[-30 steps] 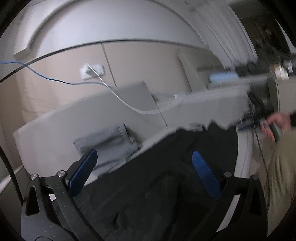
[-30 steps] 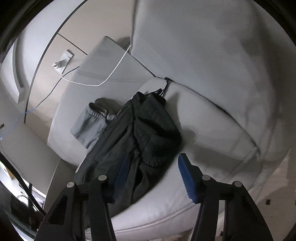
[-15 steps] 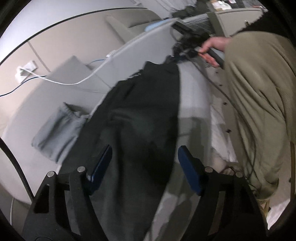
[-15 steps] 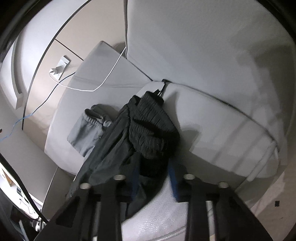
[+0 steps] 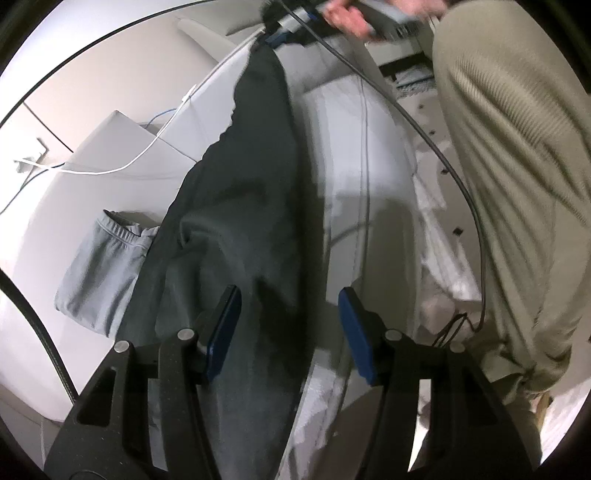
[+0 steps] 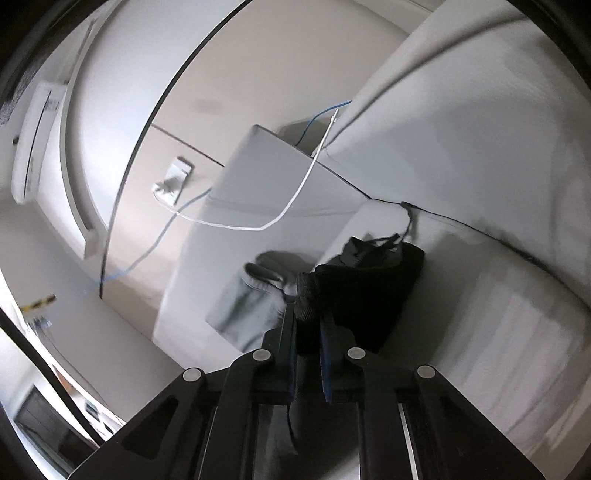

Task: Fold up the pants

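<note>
Dark pants (image 5: 251, 206) hang stretched over a pale sofa (image 5: 354, 155). In the left wrist view their top end is pinched by my right gripper (image 5: 275, 37), held in a hand (image 5: 347, 18). In the right wrist view my right gripper (image 6: 308, 332) grips the ribbed waistband (image 6: 354, 291), its jaws still closing on the cloth. My left gripper (image 5: 290, 328) sits low over the lower part of the pants. Its jaws are closing with the cloth between them, and the blue pads (image 5: 225, 321) stand apart from it.
Folded grey pants (image 5: 99, 273) lie on the sofa seat left of the dark pair, also the grey pants (image 6: 247, 306). A white cable (image 5: 110, 170) and a blue cable (image 6: 147, 251) run to a wall socket (image 6: 173, 181). A person's beige trousers (image 5: 517, 184) stand close on the right.
My right gripper shut on the waistband and lifted it off the sofa. My left gripper dropped and rolled over the stretched pants, its jaws narrowing around the cloth.
</note>
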Motion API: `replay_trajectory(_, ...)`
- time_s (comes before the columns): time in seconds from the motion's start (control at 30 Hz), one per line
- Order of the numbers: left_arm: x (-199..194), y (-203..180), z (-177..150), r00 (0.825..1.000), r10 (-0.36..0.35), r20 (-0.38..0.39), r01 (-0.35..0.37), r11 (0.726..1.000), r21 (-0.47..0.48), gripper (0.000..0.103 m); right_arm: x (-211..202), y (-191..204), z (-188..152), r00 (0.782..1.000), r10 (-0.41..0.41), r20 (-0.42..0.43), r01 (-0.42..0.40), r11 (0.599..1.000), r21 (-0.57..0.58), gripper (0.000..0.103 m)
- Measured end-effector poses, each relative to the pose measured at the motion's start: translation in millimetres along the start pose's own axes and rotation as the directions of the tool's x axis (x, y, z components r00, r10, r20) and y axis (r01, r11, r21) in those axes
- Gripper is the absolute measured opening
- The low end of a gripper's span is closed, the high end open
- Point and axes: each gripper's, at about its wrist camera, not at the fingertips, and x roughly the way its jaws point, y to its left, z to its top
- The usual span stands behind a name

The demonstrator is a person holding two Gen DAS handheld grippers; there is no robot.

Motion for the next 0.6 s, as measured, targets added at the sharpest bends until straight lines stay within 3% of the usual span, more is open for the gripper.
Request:
replay_trajectory(0.1, 3.7, -3.8, -2.6, 1.000, 0.021, -0.016, -0.021, 1.000, 0.006, 0.053, 0.4, 4.0, 6.5, 1.000, 0.008, 0.024, -0.008, 1.000, 0.029, 0.009)
replay_trajectory(0.17, 3.7, 1.0, -4.3, 1.000, 0.011, -0.026, -0.012, 1.000, -0.027, 0.037, 0.6, 5.1, 9.6, 0.999, 0.012, 0.037, -0.014, 0.999, 0.045, 0.009)
replay_trajectory(0.2, 5.0, 4.9, -5.8, 0.999, 0.015, -0.039, -0.017, 0.999, -0.039, 0.017, 0.4, 5.1, 10.2, 0.999, 0.010, 0.040, -0.011, 0.999, 0.043, 0.009)
replay_trajectory(0.23, 6.0, 8.8, -7.9, 0.998, 0.024, -0.050, -0.027, 0.999, -0.047, 0.009, 0.6, 6.4, 10.9, 0.999, 0.004, 0.043, -0.006, 0.999, 0.039, 0.009)
replay_trajectory(0.3, 2.9, 16.9, -11.0, 0.998, 0.024, -0.050, -0.029, 0.996, -0.081, 0.005, 0.0, 7.3, 11.4, 0.999, -0.002, 0.042, 0.000, 0.999, 0.033, 0.009)
replay_trajectory(0.43, -10.7, 29.0, -12.2, 0.995, 0.100, -0.022, -0.102, 0.989, -0.111, 0.004, -4.9, 3.9, 10.5, 0.999, -0.031, 0.042, 0.031, 1.000, 0.003, 0.009)
replay_trajectory(0.6, -14.6, 37.2, -13.0, 0.993, 0.118, -0.028, -0.121, 0.985, -0.124, 0.000, -5.3, 8.4, 8.0, 0.998, -0.061, 0.033, 0.063, 0.997, -0.055, 0.009)
